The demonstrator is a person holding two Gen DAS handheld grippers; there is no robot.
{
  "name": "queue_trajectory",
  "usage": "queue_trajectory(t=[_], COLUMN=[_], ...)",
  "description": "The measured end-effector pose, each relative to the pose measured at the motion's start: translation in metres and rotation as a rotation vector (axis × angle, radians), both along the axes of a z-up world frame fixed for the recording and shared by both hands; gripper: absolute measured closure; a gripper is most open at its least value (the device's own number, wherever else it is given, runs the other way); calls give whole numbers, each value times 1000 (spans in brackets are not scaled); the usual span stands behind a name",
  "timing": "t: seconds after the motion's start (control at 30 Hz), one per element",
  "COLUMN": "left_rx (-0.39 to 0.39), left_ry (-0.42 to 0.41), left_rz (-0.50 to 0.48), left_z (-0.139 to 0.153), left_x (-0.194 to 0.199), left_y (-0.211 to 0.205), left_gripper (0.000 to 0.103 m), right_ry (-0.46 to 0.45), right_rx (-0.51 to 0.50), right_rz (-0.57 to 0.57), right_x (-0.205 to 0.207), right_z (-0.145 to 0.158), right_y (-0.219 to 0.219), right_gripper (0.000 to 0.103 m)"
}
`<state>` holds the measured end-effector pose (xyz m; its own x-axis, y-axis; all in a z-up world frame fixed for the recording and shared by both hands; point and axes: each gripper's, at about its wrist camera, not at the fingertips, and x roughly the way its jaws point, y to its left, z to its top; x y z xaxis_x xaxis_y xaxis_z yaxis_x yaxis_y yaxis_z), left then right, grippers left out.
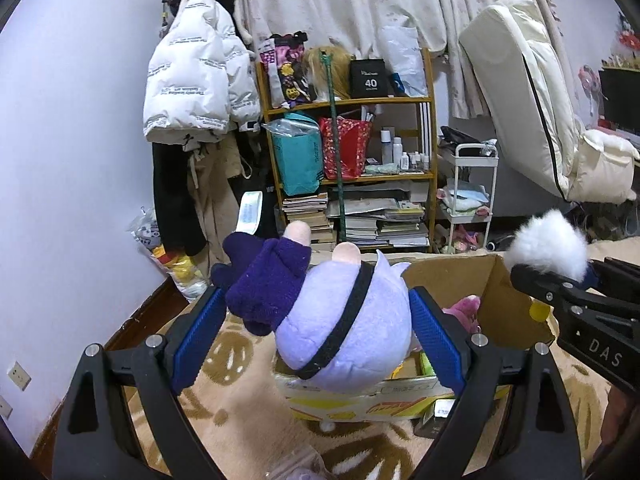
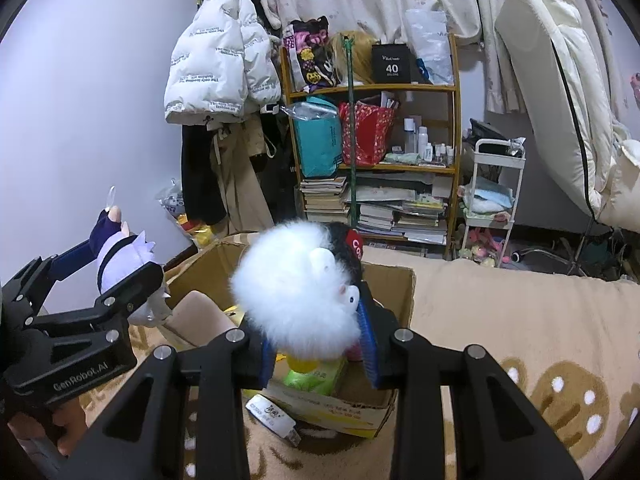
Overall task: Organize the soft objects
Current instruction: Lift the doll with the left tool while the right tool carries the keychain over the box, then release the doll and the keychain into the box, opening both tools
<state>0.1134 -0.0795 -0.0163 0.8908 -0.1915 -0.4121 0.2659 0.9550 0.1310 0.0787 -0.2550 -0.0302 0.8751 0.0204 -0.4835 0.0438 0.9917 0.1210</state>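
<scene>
My left gripper (image 1: 316, 328) is shut on a lavender plush doll (image 1: 344, 328) with a black band and dark purple clothes, held above the near edge of an open cardboard box (image 1: 500, 280). It also shows in the right wrist view (image 2: 128, 256), at the left. My right gripper (image 2: 316, 340) is shut on a fluffy white plush toy (image 2: 296, 296) with a black and red cap, held over the box (image 2: 400, 292). That toy shows in the left wrist view (image 1: 548, 244) at the right. A pink plush (image 1: 464, 308) lies inside the box.
The box stands on a beige patterned blanket (image 2: 520, 320) and holds a green packet (image 2: 316, 376) and other items. Behind are a wooden shelf (image 1: 348, 140) with books and bags, hanging coats (image 1: 196, 80), a white cart (image 1: 468, 200), a folded mattress (image 1: 532, 92) and a plastic bag (image 1: 168, 252).
</scene>
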Motion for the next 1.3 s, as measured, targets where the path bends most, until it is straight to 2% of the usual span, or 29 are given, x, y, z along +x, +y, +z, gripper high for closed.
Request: queue_trajectory(t=[0.13,0.33,0.5,0.73,0.87,0.93,1.07,1.27,1.3], left_rx=[35,48,37,0,12,11,10,35,35], left_ry=[0,11,32,76,74,68,47,54,58], left_rz=[-17,-44,-61,-77,-77,-81,-98,-82,-77], left_z=[-8,-20,-26,-28,-27,-24,-18,-21,-21], left_x=[4,10,17,23,22,20,15,15,15], left_y=[-10,-21,-30,-30,-30,-30,-32,-30,-28], left_gripper=[12,12,12,11,10,4,3,3,3], right_ry=[19,79,93,92,108,117,123,115,114], right_rx=[-2,32,52,75,83,77,74,77,75], right_rz=[-13,-17,-5,21,31,33,29,18,16], right_x=[5,10,11,8,9,9,8,5,5], right_z=[-5,-23,-28,-28,-30,-31,-31,-29,-29], right_y=[-7,-15,-17,-20,-19,-19,-20,-22,-22], right_gripper=[66,65,65,62,62,62,61,53,49])
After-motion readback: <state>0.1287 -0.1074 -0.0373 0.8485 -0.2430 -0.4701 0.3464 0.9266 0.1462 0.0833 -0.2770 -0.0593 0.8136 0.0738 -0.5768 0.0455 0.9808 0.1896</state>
